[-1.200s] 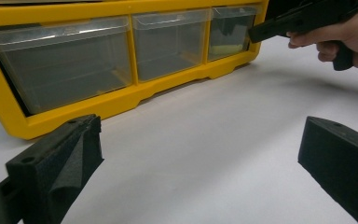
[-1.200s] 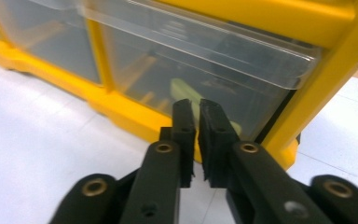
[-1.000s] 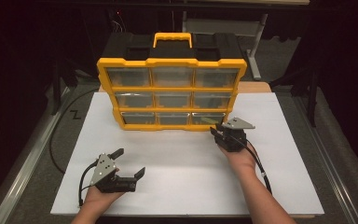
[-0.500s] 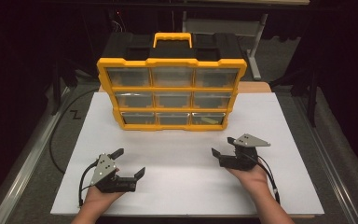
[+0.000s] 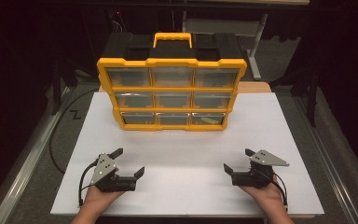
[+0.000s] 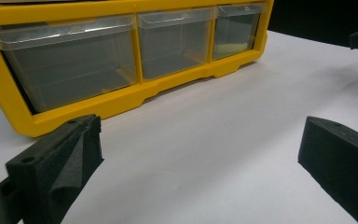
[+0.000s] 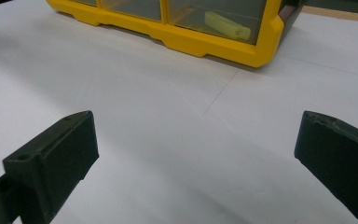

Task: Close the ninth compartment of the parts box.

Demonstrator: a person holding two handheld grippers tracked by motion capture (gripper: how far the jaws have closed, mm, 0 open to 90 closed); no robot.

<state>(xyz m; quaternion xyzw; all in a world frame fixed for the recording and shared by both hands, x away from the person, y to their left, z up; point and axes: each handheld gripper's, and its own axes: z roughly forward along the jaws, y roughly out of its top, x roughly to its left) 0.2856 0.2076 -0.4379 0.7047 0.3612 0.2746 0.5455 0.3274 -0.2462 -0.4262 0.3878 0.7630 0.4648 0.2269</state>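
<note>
Biggest thing here is the white surface, a big flat sheet that carries everything. At the far middle of it stands the yellow organizer, upright with a black back and a yellow carry handle on top. It has three rows of three clear drawers facing the person, all pushed in as far as I can tell. In the right gripper view, the bottom-right drawer has a pale yellow-green piece lying inside it; the left gripper view shows the same bottom row of drawers, mostly looking empty.

Down at the near edge are the two hands. The left gripper sits near the front left, jaws spread wide with nothing but bare white sheet between them. The right gripper is at the front right, well apart from the organizer; its jaws have just been opening and stand wide too, nothing between them. A black cable loops off the left edge.
</note>
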